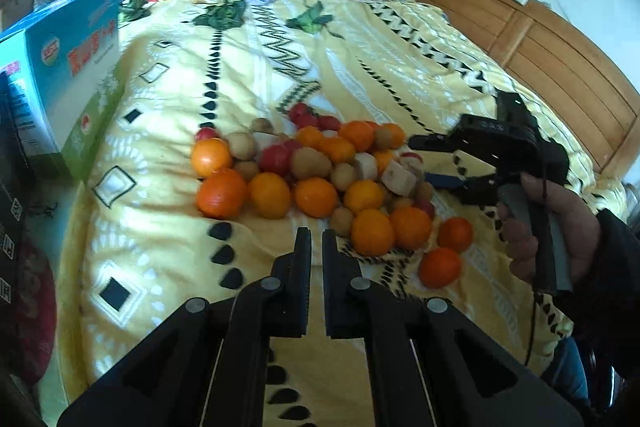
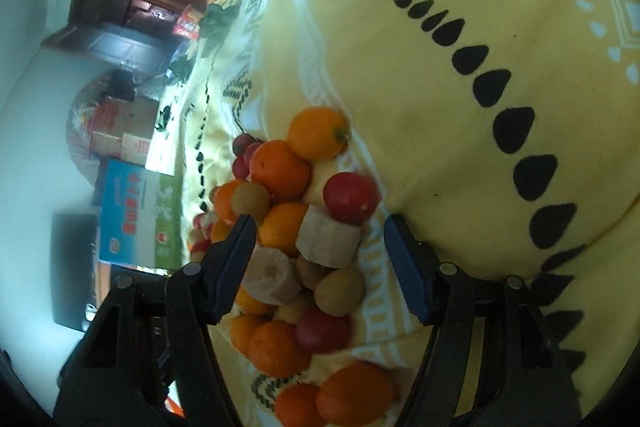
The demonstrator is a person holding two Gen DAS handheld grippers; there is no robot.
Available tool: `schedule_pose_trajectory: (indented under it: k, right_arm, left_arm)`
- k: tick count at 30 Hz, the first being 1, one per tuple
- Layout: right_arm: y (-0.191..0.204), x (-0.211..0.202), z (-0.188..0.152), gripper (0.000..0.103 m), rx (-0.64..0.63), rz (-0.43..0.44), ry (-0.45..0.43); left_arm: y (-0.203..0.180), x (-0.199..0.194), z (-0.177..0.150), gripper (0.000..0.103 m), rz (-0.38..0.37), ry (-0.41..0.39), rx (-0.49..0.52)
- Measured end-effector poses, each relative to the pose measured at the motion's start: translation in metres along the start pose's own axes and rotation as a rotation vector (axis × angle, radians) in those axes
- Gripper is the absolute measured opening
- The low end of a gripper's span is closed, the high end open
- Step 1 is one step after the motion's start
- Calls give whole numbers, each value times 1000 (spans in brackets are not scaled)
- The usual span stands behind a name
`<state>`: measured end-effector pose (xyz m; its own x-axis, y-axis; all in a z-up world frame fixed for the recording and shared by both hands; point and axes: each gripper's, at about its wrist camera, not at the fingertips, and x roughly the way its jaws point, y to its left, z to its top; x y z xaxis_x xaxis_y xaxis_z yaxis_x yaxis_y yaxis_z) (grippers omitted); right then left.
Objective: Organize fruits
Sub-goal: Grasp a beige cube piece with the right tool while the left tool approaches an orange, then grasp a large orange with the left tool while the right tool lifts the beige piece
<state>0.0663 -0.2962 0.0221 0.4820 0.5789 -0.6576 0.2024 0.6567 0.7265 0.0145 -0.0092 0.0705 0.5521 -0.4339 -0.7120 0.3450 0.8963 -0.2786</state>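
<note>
A loose heap of glossy round oranges [image 1: 221,193], small smooth red fruits [image 1: 275,159], matte tan-brown balls [image 1: 310,163] and cut beige cylinder chunks [image 2: 328,235] lies mid-frame on the soft yellow patterned quilt [image 1: 168,239], its long axis running nine to three in the left wrist view. The black left gripper [image 1: 316,241] hangs at six o'clock, jaws nearly together, empty. The blue-padded right gripper [image 2: 320,227] gapes wide around the chunks, tilted sideways; its lower fruits are blurred. A glossy blue-and-green cardboard box [image 1: 68,67] is cut off at nine.
</note>
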Motion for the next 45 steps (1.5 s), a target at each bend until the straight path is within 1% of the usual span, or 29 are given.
schedule_pose_trajectory:
  k: [1,3,4,6,8,9,10,11,12,13,14,15,17,19,21,22,23,26,28,31,33,37,41,43,45]
  right_arm:
    - [1,1,0,63,-1,-11,4]
    - [4,0,0,48,-12,-39,32]
    - [7,-1,-2,47,-19,-39,41]
    - [10,-1,-1,47,-45,-61,45]
    - [9,6,2,47,-53,-82,62]
    - [8,10,2,46,-59,-88,68]
    - [8,10,3,46,-70,-88,63]
    - [9,9,3,43,-77,-82,54]
    - [8,7,2,35,-82,-77,43]
    - [6,3,1,35,-81,-58,33]
    - [5,-3,-1,35,-79,-27,18]
    - [9,-8,-4,35,-93,-21,1]
    - [15,-22,-9,35,-137,-5,-31]
    - [23,-35,-16,35,-189,-11,-58]
    - [33,-44,-22,35,-236,-22,-78]
    - [39,-48,-25,35,-264,-31,-90]
    - [45,-53,-30,35,-298,-42,-105]
    - [64,-61,-42,35,-379,-58,-134]
    - [71,-64,-48,35,-406,-62,-143]
    - [81,-69,-56,35,-439,-69,-157]
    - [87,-76,-61,35,-463,-75,-174]
    - [107,-88,-69,35,-527,-88,-220]
    - [142,-100,-84,35,-626,-94,-274]
    - [165,-103,-95,35,-693,-94,-299]
    - [188,-106,-107,35,-755,-75,-313]
  left_arm:
    - [5,1,1,5,22,-5,-14]
    - [15,2,5,9,63,-17,-35]
    - [19,1,7,13,77,-28,-39]
    - [26,3,12,28,107,-50,-50]
    - [32,9,18,33,131,-64,-52]
    - [35,13,20,36,140,-61,-48]
    - [39,18,21,37,144,-52,-47]
    - [42,23,23,39,143,-43,-48]
    - [43,29,24,41,139,-33,-45]
    - [44,34,26,43,141,-28,-35]
    - [44,38,26,47,148,-26,-30]
    - [45,43,27,50,152,-23,-23]
    - [45,52,27,51,157,-15,-8]
    - [45,55,27,53,154,-27,0]
    - [47,56,26,53,142,-28,-3]
    - [47,56,26,43,129,-26,-4]
    - [45,56,26,38,150,-19,4]
    - [42,54,25,37,155,-8,17]
    - [41,48,24,36,149,-4,11]
    - [37,24,25,35,132,-51,-10]
    - [35,2,29,35,113,-93,-28]
    - [28,-46,37,35,99,-179,-46]
    - [29,-100,47,35,124,-279,-61]
    - [37,-128,50,35,149,-326,-85]
    - [50,-161,51,35,184,-378,-115]
